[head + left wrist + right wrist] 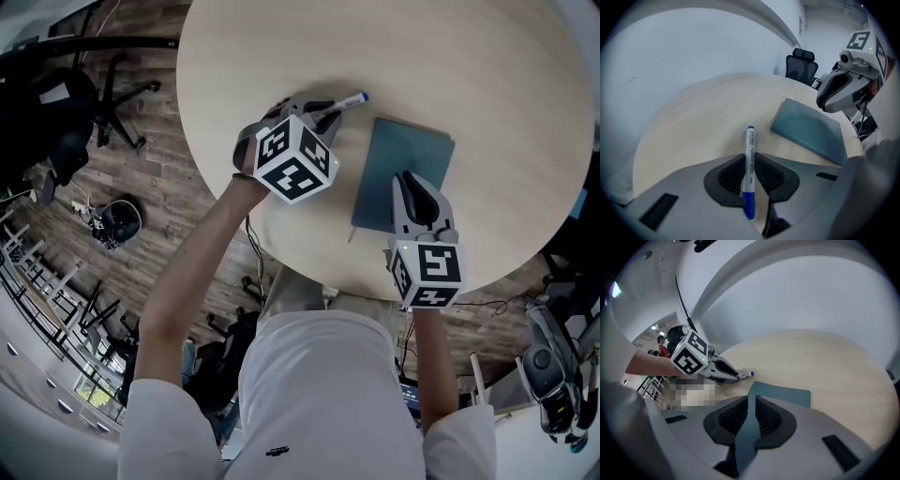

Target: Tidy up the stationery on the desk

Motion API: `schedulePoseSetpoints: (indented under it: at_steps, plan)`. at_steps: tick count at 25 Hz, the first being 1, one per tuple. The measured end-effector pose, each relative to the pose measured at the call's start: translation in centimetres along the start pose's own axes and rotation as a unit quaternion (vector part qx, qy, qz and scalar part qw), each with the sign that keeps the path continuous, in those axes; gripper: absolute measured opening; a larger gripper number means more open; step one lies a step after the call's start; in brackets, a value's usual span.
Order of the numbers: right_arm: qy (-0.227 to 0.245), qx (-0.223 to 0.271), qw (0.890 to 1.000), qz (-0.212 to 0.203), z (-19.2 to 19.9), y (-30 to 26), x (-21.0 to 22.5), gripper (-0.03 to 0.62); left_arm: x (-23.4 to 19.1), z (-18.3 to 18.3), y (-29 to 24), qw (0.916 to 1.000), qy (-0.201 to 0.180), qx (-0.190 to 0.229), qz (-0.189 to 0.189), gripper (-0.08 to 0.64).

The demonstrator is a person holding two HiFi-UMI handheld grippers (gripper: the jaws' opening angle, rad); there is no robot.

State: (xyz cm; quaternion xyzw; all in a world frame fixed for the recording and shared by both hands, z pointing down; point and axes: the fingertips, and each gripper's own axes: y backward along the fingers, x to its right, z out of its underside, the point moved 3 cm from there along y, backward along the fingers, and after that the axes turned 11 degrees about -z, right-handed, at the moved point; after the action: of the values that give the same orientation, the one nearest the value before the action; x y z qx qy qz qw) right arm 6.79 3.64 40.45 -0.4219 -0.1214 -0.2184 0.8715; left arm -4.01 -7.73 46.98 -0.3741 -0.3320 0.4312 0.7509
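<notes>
A white marker with a blue cap (349, 100) (750, 154) lies between the pads of my left gripper (323, 117) (751, 176), which is shut on it low over the round pale table (450, 56). The marker's tip sticks out forward past the jaws. A thin teal notebook (412, 150) (785, 393) lies flat on the table to the right of the marker. My right gripper (410, 183) (751, 417) is shut on the notebook's near edge. From the right gripper view, the left gripper (723, 372) and the marker (745, 375) show beyond the notebook's far left corner.
The table's curved front edge (309, 272) runs just behind both grippers. Black office chairs (89, 103) (801, 68) stand on the wooden floor off the table's left side. The person's body is close against the near edge.
</notes>
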Motion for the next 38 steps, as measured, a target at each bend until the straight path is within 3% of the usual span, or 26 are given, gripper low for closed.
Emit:
schedulePoseSetpoints:
  at_steps: [10, 17, 22, 29, 31, 35, 38]
  plan:
    - [0.006, 0.007, 1.0, 0.003, 0.1, 1.1, 0.3, 0.072, -0.2, -0.1, 1.0, 0.9969, 0.079, 0.007, 0.0, 0.075]
    - [0.009, 0.011, 1.0, 0.0, 0.3, 1.8, -0.1, 0.072, 0.6, -0.3, 2.3, 0.9835, 0.179, 0.01, 0.023, 0.075]
    - [0.012, 0.014, 1.0, 0.001, 0.6, 2.7, -0.1, 0.072, 1.7, 0.0, 2.8, 0.9628, 0.267, 0.012, 0.04, 0.075]
    - [0.012, 0.017, 1.0, -0.002, 1.0, 3.3, -0.3, 0.072, 3.4, 0.2, 3.4, 0.9365, 0.347, 0.014, 0.047, 0.075]
    - [0.011, 0.017, 1.0, -0.002, 1.3, 3.5, -0.2, 0.072, 4.0, 0.1, 3.4, 0.9236, 0.38, 0.014, 0.051, 0.075]
    - [0.009, 0.02, 1.0, -0.001, 1.6, 4.0, -0.2, 0.072, 5.0, 0.3, 3.7, 0.8863, 0.459, 0.015, 0.063, 0.075]
    - [0.008, 0.021, 1.0, 0.0, 2.0, 4.6, -0.1, 0.072, 5.7, 0.5, 3.9, 0.8787, 0.474, 0.013, 0.054, 0.075]
